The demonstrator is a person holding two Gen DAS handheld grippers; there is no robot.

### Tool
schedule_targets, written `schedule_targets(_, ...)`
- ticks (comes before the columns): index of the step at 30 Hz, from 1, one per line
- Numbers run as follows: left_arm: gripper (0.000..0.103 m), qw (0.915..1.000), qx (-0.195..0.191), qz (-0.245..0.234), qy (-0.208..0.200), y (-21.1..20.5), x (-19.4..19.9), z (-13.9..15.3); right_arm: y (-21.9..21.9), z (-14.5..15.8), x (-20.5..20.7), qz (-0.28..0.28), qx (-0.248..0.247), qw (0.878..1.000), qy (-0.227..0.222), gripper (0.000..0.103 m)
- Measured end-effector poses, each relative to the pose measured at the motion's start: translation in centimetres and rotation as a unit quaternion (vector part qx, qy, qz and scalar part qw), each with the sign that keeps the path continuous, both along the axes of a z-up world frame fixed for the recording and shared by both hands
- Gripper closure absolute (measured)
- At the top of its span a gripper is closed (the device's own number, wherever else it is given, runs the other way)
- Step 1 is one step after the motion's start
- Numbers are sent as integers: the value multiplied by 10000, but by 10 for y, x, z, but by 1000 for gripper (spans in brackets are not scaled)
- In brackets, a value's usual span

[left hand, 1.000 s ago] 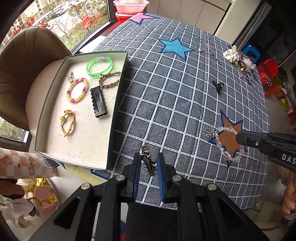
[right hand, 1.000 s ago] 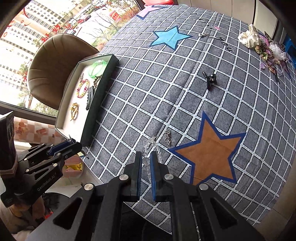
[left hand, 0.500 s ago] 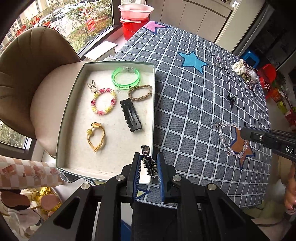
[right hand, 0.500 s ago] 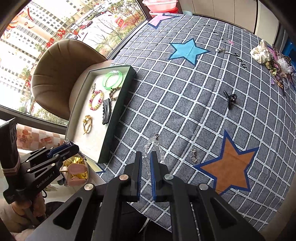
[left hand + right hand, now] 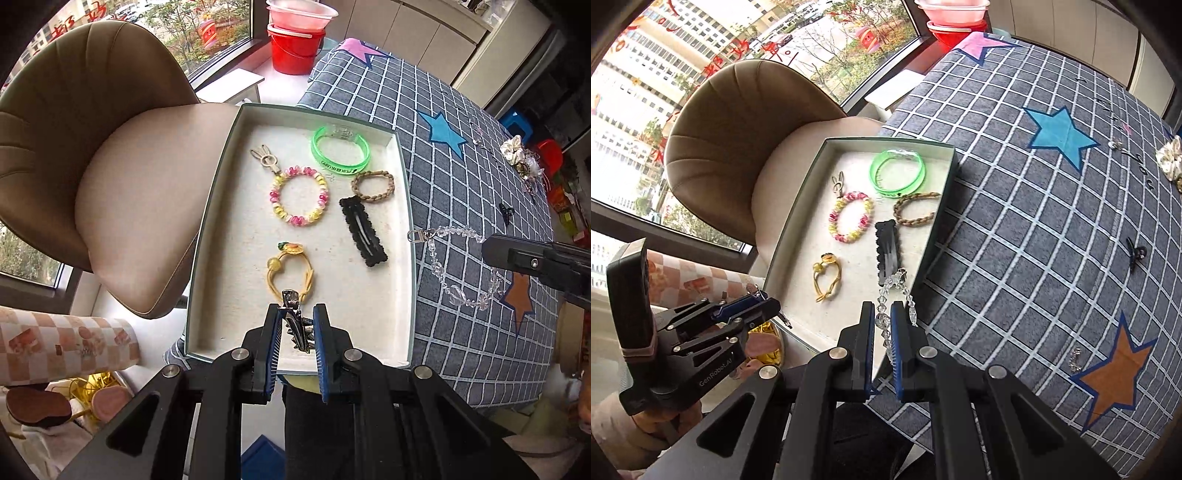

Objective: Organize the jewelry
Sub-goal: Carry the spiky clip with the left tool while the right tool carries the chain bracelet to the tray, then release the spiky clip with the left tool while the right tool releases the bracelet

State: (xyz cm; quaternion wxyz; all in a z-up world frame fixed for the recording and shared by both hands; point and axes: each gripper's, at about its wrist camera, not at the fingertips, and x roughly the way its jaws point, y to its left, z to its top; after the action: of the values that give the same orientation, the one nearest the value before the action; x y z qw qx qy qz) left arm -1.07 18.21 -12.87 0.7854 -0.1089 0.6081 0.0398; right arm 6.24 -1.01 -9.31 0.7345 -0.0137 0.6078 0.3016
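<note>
A shallow white-lined tray (image 5: 402,206) (image 5: 798,221) sits on a chair seat beside the table. In it lie a green bangle (image 5: 340,155), a pink-yellow bead bracelet (image 5: 299,195), a braided brown band (image 5: 373,186), a black snap clip (image 5: 364,230) and a yellow cord bracelet (image 5: 290,273). My left gripper (image 5: 297,325) is shut on a dark metal hair clip (image 5: 295,321) above the tray's near end. My right gripper (image 5: 882,325) is shut on a clear crystal bead chain (image 5: 897,291) (image 5: 443,273), held over the tray's right edge.
The table (image 5: 1052,221) has a grey checked cloth with star patches. On it lie a black claw clip (image 5: 1136,254), a small silver piece (image 5: 1075,358) and a heap of scrunchies and jewelry (image 5: 521,158). The brown chair (image 5: 92,129) holds the tray. Red buckets (image 5: 297,40) stand behind.
Both grippers have moved left from over the table toward the tray, each carrying its item. The left gripper is now above the tray's near end; the right has reached the tray's edge.
</note>
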Motion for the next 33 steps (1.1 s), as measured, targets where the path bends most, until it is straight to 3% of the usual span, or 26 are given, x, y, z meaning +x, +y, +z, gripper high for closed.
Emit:
schedule_targets(7, 79, 9998, -33, -56, 208, 15, 1, -25, 51, -22, -7, 379, 11, 9989, 283, 94)
schedule_targets(17, 79, 9982, -9, -246, 541, 14, 17, -67, 76, -96, -2, 312, -319, 9932, 1073, 94)
schedule_targets(24, 79, 9978, 65, -278, 605, 17, 34, -83, 69, -125, 16, 124, -749, 9911, 1089, 94)
schedule_targets(33, 79, 9983, 206, -315, 448, 17, 57, -88, 54, -126, 47, -152, -1055, 9916, 738, 94)
